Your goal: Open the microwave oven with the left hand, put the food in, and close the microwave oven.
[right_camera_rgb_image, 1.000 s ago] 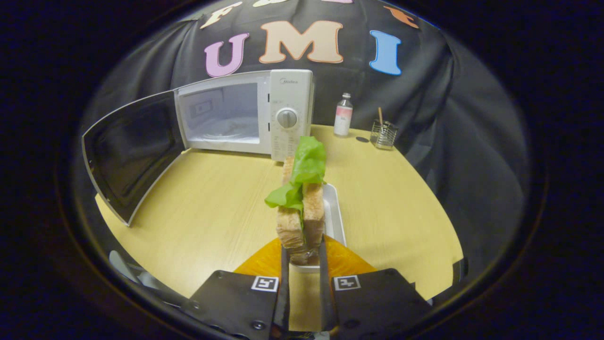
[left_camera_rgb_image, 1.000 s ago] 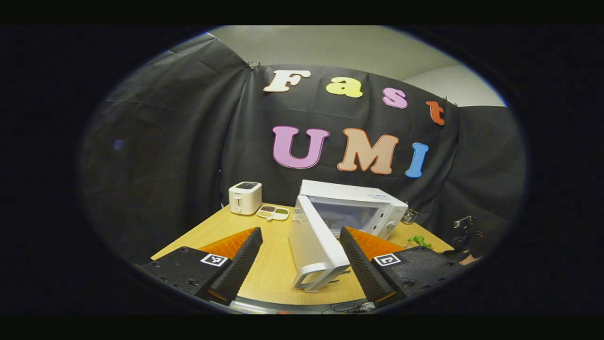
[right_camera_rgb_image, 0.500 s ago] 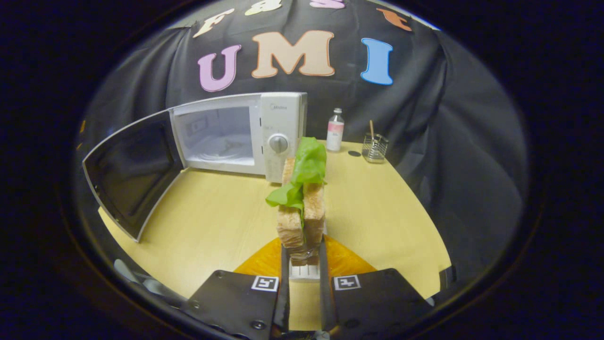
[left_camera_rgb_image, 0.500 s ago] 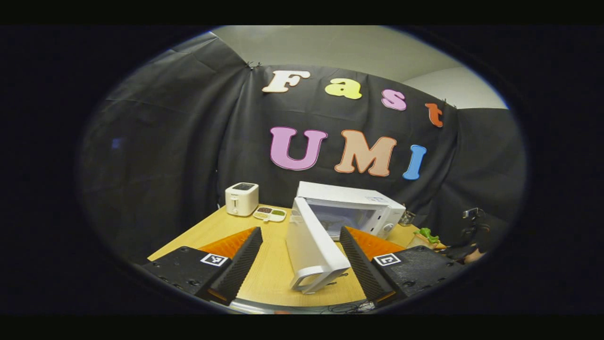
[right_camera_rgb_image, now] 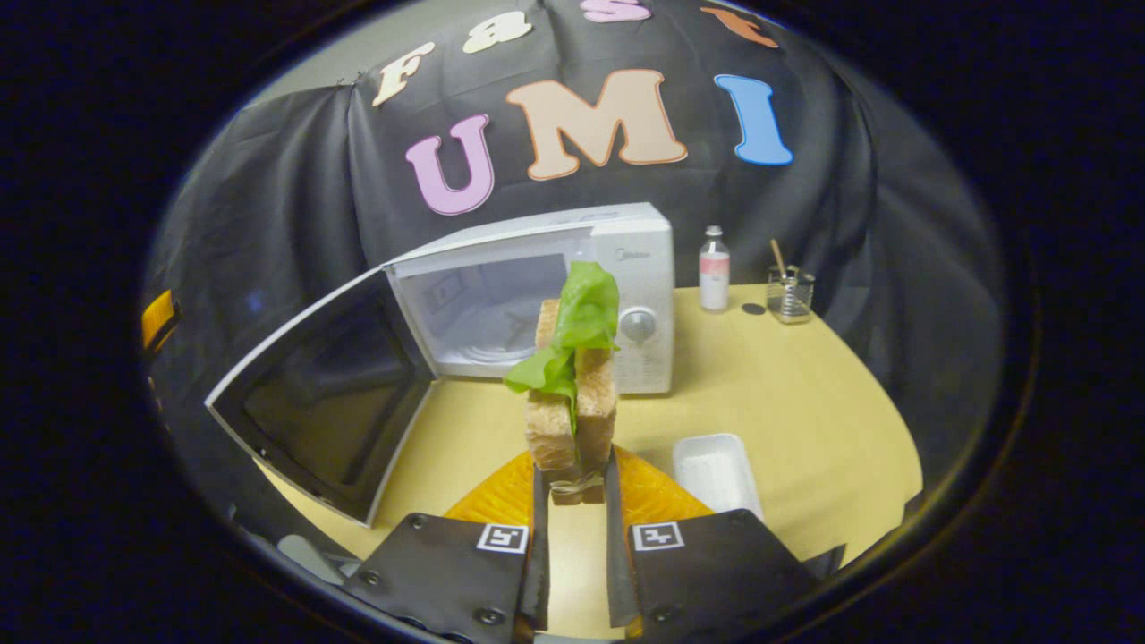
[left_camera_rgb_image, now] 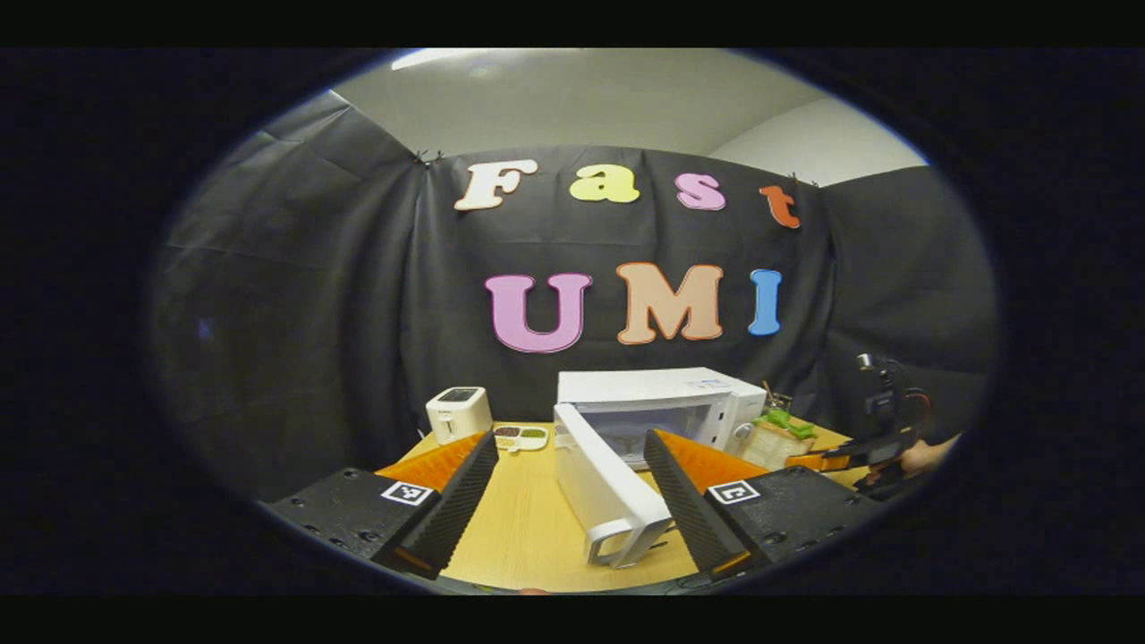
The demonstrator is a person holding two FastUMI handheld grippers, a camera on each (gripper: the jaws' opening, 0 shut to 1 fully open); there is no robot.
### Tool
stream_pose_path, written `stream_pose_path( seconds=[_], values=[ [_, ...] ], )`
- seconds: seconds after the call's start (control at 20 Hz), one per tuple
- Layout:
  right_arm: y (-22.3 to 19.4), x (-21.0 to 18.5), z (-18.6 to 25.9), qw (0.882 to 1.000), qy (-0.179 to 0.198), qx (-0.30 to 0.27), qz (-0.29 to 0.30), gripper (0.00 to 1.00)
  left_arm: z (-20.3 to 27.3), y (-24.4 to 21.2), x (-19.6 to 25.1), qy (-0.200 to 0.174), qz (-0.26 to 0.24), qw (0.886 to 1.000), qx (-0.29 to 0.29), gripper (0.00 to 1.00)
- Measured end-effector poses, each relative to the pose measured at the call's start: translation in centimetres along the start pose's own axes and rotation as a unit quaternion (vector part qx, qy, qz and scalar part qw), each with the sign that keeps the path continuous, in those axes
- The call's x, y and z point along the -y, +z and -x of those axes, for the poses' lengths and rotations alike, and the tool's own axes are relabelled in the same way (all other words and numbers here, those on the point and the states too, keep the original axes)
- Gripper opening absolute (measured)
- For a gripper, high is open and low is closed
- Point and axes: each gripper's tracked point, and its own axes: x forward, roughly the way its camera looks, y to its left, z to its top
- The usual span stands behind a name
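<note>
The white microwave (right_camera_rgb_image: 631, 259) stands at the back of the wooden table with its door (right_camera_rgb_image: 331, 398) swung wide to the left and its cavity (right_camera_rgb_image: 487, 309) in sight. My right gripper (right_camera_rgb_image: 572, 487) is shut on a sandwich (right_camera_rgb_image: 572, 394) of two bread slices with green lettuce, held upright above the table in front of the cavity. In the left gripper view the microwave (left_camera_rgb_image: 662, 398) sits ahead with its door (left_camera_rgb_image: 604, 487) edge-on. My left gripper (left_camera_rgb_image: 568, 465) is open, its fingers on either side of the door's handle (left_camera_rgb_image: 617, 546) and apart from it. The sandwich (left_camera_rgb_image: 774, 438) and the right gripper's body (left_camera_rgb_image: 881, 438) appear at the right.
A white tray (right_camera_rgb_image: 716, 470) lies on the table right of the sandwich. A small bottle (right_camera_rgb_image: 713, 280) and a wire holder (right_camera_rgb_image: 790, 292) stand at the back right. A white toaster (left_camera_rgb_image: 458, 413) and a divided dish (left_camera_rgb_image: 521, 436) sit at the back left.
My right gripper has lifted the sandwich off the white tray and carried it left toward the microwave's cavity. My left gripper has drawn back and tilted up; the door stays open.
</note>
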Motion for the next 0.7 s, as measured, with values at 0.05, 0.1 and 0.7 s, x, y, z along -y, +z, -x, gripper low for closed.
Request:
stream_pose_path(
  seconds=[0.05,0.1,0.7],
  values=[
    [0.0,-1.4,-1.0,1.000,0.011,-0.007,-0.013,0.28,0.2,0.2,0.0,0.000,0.001,1.000,0.004,0.94],
    [0.0,-2.7,-2.0,0.999,0.019,-0.014,-0.027,0.28,0.2,0.2,-0.1,0.003,0.002,1.000,0.007,0.96],
    [3.2,-11.9,-16.1,0.948,0.020,-0.029,-0.317,0.28,3.0,-2.5,-4.0,0.041,0.023,0.999,-0.025,0.94]
  ],
)
